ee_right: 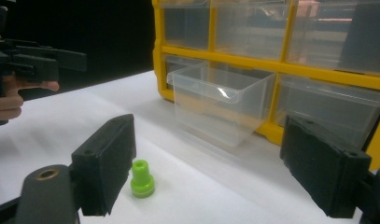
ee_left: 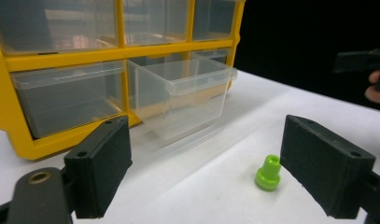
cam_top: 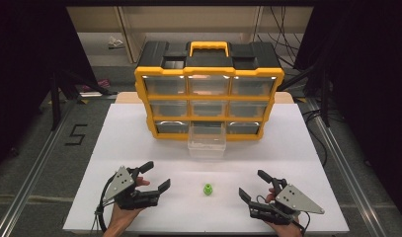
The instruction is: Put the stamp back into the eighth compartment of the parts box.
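A small green plug-shaped part (cam_top: pixel 207 189) stands upright on the white table (cam_top: pixel 139 148), between my two grippers. My left gripper (cam_top: pixel 155 177) is open to its left, nothing between its jaws; in the left gripper view the green part (ee_left: pixel 268 173) sits just inside the right jaw. My right gripper (cam_top: pixel 252 184) is open to the part's right; in the right gripper view the green part (ee_right: pixel 142 178) stands beside the left jaw. Behind stands a yellow and black drawer cabinet (cam_top: pixel 208 91). Its bottom middle clear drawer (cam_top: pixel 206 143) is pulled out and looks empty.
The cabinet's other clear drawers are closed. A black carry handle with yellow grip (cam_top: pixel 209 48) tops it. The table's front edge runs just below both hands. Metal rails (cam_top: pixel 45 148) and cables lie on the floor on both sides.
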Motion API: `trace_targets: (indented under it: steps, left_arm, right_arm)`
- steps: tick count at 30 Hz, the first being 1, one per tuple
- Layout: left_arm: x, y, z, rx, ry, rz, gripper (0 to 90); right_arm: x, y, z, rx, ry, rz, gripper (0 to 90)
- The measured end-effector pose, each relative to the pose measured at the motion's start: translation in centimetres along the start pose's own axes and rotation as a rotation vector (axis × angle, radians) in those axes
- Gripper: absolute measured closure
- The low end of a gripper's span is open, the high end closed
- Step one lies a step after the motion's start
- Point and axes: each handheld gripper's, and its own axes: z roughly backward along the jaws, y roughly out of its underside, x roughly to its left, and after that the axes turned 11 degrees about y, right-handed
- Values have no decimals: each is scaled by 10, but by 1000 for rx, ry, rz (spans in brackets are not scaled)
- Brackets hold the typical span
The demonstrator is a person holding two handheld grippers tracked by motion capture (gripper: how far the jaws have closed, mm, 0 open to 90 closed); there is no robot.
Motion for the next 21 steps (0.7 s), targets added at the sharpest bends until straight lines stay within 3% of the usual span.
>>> trace_targets:
  steps: [11, 21]
  left_arm:
    - [-1, 0, -1, 2, -1, -3, 162]
    - [-2, 1, -2, 4, 2, -9, 163]
  right_arm:
    - [0, 0, -1, 6, -9, 0, 192]
    - [3, -3, -2, 18, -23, 32, 199]
